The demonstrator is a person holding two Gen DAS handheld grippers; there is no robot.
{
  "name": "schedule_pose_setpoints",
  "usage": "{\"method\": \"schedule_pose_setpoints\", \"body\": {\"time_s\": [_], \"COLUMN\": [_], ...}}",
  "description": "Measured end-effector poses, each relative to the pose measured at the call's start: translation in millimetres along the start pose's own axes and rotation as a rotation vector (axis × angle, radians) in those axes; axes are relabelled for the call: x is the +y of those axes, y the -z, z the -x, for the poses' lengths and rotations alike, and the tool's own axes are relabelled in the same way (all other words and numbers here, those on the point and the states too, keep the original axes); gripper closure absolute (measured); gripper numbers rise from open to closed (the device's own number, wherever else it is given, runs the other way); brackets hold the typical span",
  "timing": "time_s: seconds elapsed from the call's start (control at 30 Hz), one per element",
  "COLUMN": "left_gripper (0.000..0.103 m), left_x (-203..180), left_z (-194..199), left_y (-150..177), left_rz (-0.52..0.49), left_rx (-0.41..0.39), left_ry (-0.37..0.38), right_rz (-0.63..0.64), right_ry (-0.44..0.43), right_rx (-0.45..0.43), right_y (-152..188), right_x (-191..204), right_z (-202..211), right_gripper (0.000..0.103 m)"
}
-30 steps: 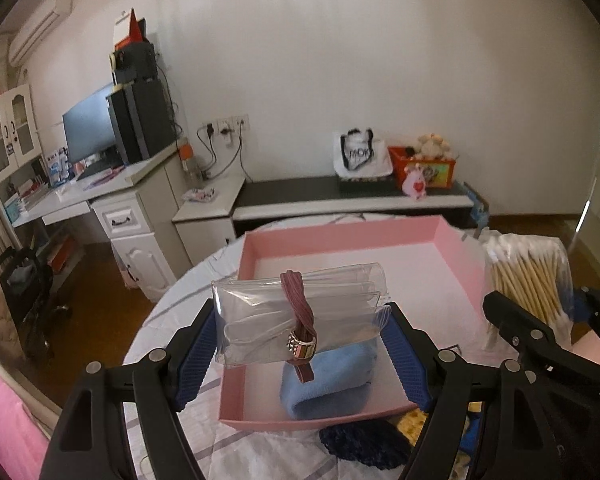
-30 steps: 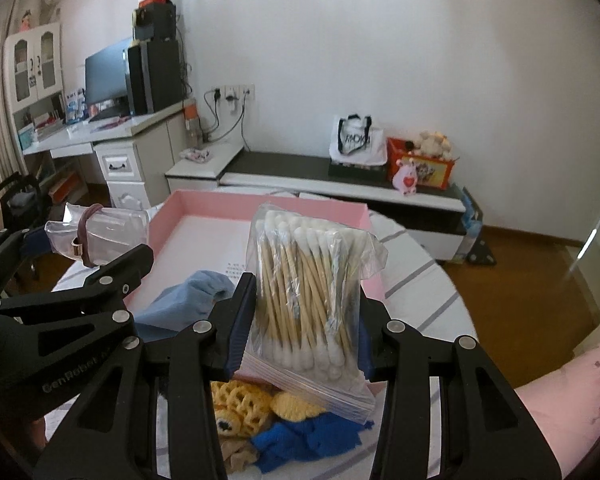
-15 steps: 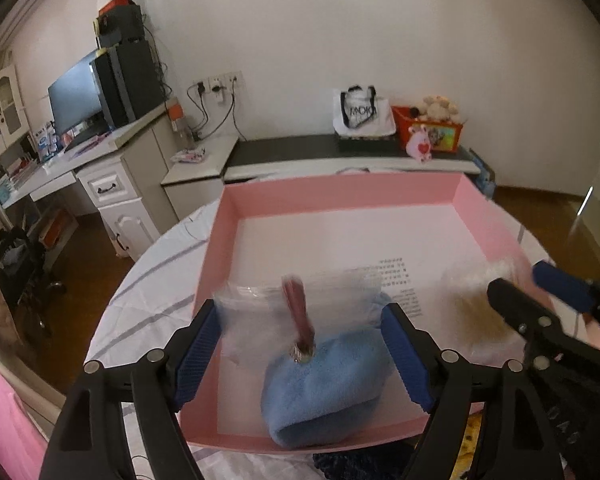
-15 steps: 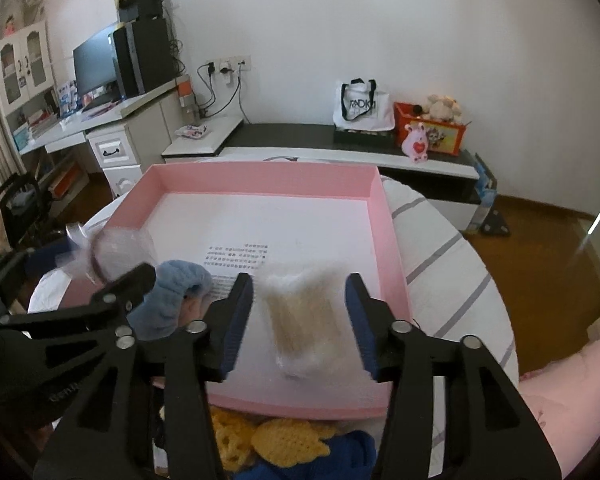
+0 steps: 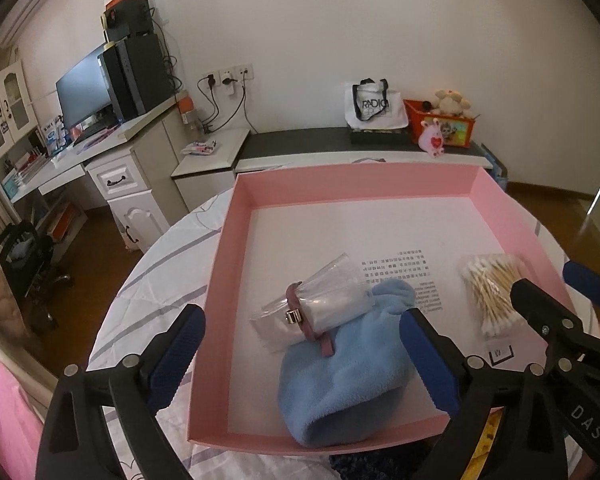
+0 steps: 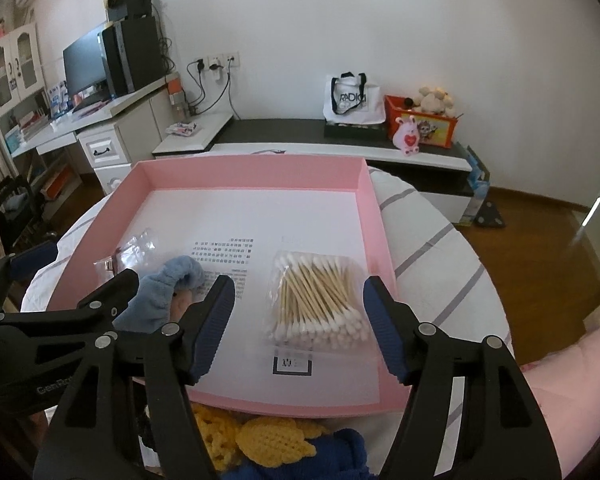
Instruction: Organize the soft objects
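The clear pouch (image 5: 314, 304) is seen lying on the blue fleece (image 5: 348, 376) in the pink tray (image 5: 220, 280), between the opening, unloaded jaws of the left gripper (image 5: 304, 354). The cotton-swab bag (image 6: 316, 300) lies flat between the right gripper (image 6: 300, 322) jaws, likewise opening and untouched. Crocheted pieces (image 6: 268, 436) beneath the tongs, outside the tray, are judged still unsorted.

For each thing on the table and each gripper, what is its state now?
Pink tray: on the table, holding three things.
Clear pouch: released, lying partly on the blue cloth.
Blue cloth: crumpled, inside the tray.
Cotton swab bag: lying flat, sealed.
Left gripper: opening, nothing gripped.
Right gripper: opening, pads clear of the bag.
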State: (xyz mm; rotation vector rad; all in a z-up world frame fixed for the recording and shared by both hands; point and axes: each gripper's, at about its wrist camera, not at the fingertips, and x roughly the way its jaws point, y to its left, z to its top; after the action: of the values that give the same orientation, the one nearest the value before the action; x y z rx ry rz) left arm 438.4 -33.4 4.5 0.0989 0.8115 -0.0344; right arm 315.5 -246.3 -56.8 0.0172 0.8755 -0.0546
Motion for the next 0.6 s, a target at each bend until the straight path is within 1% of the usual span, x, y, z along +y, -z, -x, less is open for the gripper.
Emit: {"method": "schedule_pose_setpoints", "body": {"time_s": [0.13,0.27,0.37,0.6], "left_gripper": [0.006,0.006,0.006,0.006], "left_x": [0,-1,-2,-1], "left_z": [14,23,30,46], "left_y": [19,31,37,47], "left_rz": [-0.005,-0.005,-0.004,-0.004], "left_rx": [-0.012,-0.017,-0.020,-0.018], "left_ry": [-0.008,0.000,-0.003,0.000], "right_rz": [0.005,0.009,0.012,0.017], "right_ry": [0.009,0.021,0.028,0.036], "right_rx": [-0.002,-0.010,-0.013,-0.017], "right_y": [1,3,4,10], "right_x": [0,1,1,5], "right_z": [4,10,15,30], "right_gripper": [0.039,0.037,0.035,0.035]}}
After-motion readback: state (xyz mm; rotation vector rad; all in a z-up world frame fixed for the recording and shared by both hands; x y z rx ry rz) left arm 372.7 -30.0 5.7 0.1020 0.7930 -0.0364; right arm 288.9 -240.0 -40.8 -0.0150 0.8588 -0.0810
